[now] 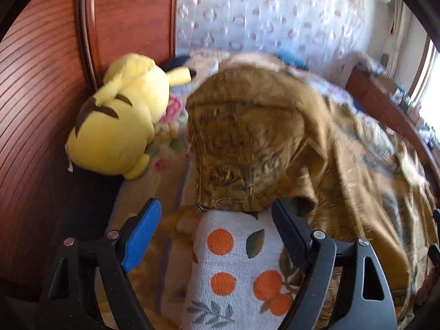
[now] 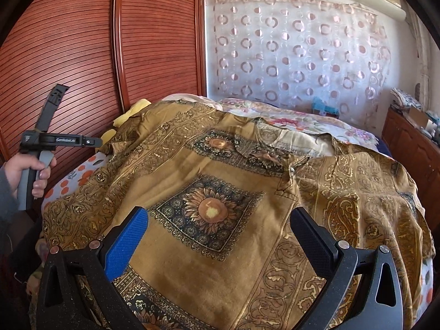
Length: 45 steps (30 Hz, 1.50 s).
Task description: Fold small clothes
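Left hand-held gripper point(image 1: 217, 206) — we see its jaws spread wide, nothing pinched between them. Below and between the fingers lies a white sheet printed with oranges point(image 1: 233, 269); the hem of the mustard garment point(image 1: 247, 143) sits just ahead of the fingertips, and whether the black finger brushes that hem we cannot tell. In the right wrist view we see a hand point(image 2: 30, 173) gripping this tool's handle at the left edge of the bed.

Right hand-held gripper point(image 2: 220, 214) — jaws also wide apart, empty, poised over the spread cloth without pinching it.

The garment: ochre fabric with sunflower squares and paisley borders, spread out across the bed point(image 2: 302, 126) and covering most of it. A collar or neck opening point(image 2: 291, 162) shows near the middle, right of centre. From the right wrist view its long axis runs left to right across the bed.

Room: a yellow plush toy point(image 1: 121, 121) lies against the slatted red-brown wardrobe point(image 2: 82, 55) at the bed's left. A sheer curtain with pink rings point(image 2: 297, 52) hangs behind; a low wooden cabinet point(image 2: 407, 137) stands at right.
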Each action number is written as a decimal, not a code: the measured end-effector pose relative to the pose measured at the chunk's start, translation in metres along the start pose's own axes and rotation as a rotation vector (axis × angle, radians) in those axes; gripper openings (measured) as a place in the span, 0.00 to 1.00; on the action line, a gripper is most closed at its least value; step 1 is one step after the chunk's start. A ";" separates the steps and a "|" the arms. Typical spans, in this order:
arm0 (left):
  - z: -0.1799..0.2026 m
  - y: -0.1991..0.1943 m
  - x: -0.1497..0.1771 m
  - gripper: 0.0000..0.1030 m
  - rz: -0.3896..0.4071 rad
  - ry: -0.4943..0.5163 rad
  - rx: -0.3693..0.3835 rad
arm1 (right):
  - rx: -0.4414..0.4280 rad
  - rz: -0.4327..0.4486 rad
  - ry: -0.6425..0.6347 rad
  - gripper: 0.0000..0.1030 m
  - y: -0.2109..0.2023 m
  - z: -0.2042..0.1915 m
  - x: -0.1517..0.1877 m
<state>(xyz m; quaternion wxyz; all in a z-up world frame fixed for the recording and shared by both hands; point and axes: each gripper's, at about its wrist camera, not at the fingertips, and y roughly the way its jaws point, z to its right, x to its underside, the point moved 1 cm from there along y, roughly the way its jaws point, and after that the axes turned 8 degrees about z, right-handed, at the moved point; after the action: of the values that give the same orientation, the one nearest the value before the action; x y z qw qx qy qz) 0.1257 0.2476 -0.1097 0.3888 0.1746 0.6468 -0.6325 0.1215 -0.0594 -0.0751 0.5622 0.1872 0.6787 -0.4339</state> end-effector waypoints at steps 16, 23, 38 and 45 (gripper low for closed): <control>-0.001 -0.001 -0.009 0.09 0.020 -0.009 0.075 | 0.003 -0.004 0.018 1.00 0.005 0.003 0.007; 0.019 -0.031 -0.035 0.07 0.127 0.038 0.095 | 0.003 0.001 0.020 1.00 0.003 0.002 0.009; 0.155 -0.065 -0.035 0.06 0.140 0.261 0.368 | 0.069 0.017 0.073 1.00 -0.008 0.033 0.002; 0.145 -0.085 -0.024 0.45 0.166 0.227 0.384 | 0.016 0.006 0.073 0.98 -0.005 0.040 -0.010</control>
<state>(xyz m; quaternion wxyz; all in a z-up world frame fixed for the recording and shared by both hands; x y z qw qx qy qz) 0.1210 0.1039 -0.0192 0.3239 0.3678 0.5377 -0.6860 0.1446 -0.0918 -0.0640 0.5368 0.2096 0.6947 -0.4305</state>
